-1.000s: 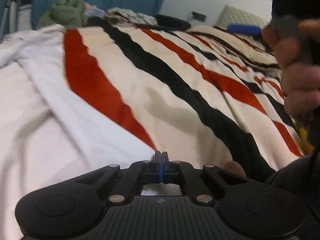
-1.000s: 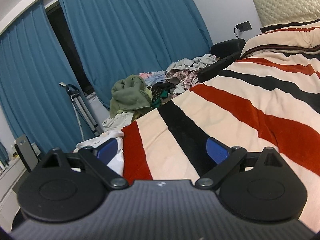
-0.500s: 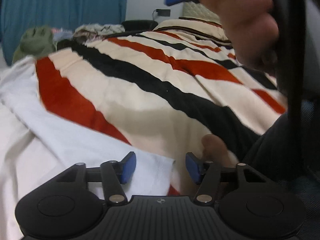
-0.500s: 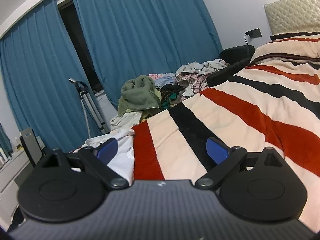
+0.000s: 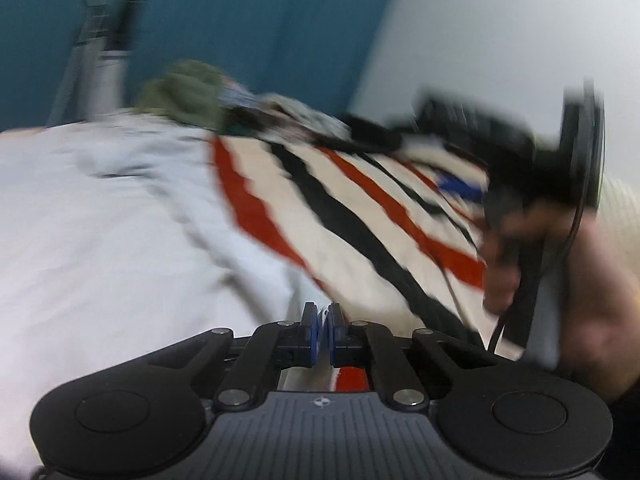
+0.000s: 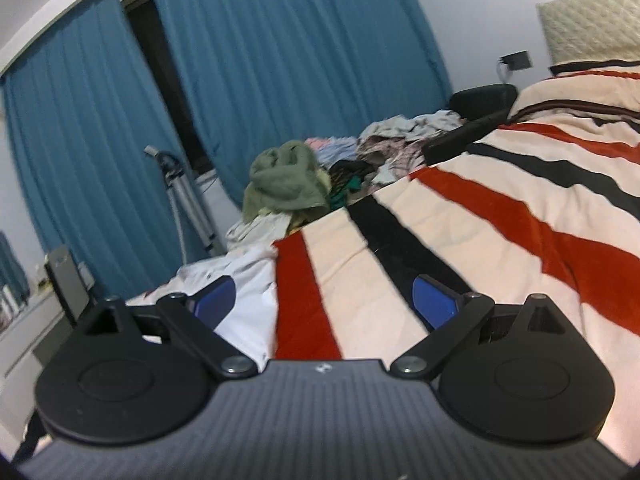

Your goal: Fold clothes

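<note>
In the left wrist view, which is blurred, the left gripper [image 5: 321,330] has its blue pads drawn almost together, with a thin sliver of pale cloth pinched between them: it is clenched on the edge of the white garment [image 5: 104,240], which spreads wide over the near left of the striped blanket [image 5: 360,216]. On the right a hand [image 5: 560,280] holds the other tool above the blanket, and a heap of clothes [image 5: 180,96] lies at the far edge before the blue curtain [image 5: 240,20]. In the right wrist view the right gripper [image 6: 326,300] stands released, its blue pads wide apart and nothing between them, hovering over the red and black stripes. The white garment [image 6: 248,280] shows only at the near left, just beside the left pad, while the clothes heap [image 6: 288,184] sits far off at the end of the bed, next to a tripod [image 6: 180,200]. The risk, as I judge it, lies in the thinness of the left grip: so little cloth sits between the pads that a quick pull could let the hem slip free, or lift one layer alone and leave the garment creased. With the right gripper holding nothing, a fold carried by one corner could drag the cloth askew across the blanket.
</note>
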{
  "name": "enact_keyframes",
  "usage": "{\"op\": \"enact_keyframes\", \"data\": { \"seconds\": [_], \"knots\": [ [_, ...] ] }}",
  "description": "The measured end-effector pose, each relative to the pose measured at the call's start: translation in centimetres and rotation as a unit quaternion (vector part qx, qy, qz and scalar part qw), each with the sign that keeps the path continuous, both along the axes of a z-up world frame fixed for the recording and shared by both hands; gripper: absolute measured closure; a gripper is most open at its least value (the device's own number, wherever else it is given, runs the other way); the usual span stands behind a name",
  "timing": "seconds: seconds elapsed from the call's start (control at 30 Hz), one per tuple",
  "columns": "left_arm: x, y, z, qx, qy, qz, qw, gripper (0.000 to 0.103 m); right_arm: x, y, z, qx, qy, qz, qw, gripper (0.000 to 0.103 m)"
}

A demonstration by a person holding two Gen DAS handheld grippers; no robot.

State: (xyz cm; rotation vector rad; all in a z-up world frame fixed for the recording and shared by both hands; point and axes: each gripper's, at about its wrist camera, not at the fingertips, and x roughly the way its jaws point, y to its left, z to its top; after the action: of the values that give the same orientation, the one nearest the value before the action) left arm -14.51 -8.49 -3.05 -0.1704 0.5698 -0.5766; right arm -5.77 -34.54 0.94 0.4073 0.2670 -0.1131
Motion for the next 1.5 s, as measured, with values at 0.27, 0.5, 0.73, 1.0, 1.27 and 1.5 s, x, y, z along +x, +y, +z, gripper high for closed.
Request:
{"op": "enact_keyframes", "data": {
  "seconds": [0.27,0.5,0.73,1.0,1.27,1.5],
  "knots": [
    [-2.0,6.9,-2.2,-0.014,0.131,0.128,0.983,0.098,0.6,5.1,-0.6,-0.022,0.029,0.077,0.996,0.006],
    [-0.5,6.8,-2.0,-0.027,0.133,0.115,0.9841,0.058,0.9,7.0,-2.1,-0.008,0.072,0.117,0.991,0.006],
    [2.3,7.0,-3.9,-0.056,0.158,0.104,0.9804,0.06,1.6,5.7,-8.5,0.18,0.214,0.142,0.949,0.044],
    [2.1,7.5,-4.1,-0.067,0.144,0.105,0.9818,0.101,-1.2,6.6,-9.6,0.196,0.292,0.134,0.926,0.057],
    [1.3,9.0,-3.1,-0.122,0.127,0.116,0.9774,0.101,-4.0,8.2,-8.8,0.14,0.342,0.131,0.92,0.057],
    [1.5,9.2,-3.2,-0.117,0.132,0.116,0.9775,0.101,-1.7,10.9,-10.2,0.118,0.367,0.181,0.905,0.085]
  ]
}}
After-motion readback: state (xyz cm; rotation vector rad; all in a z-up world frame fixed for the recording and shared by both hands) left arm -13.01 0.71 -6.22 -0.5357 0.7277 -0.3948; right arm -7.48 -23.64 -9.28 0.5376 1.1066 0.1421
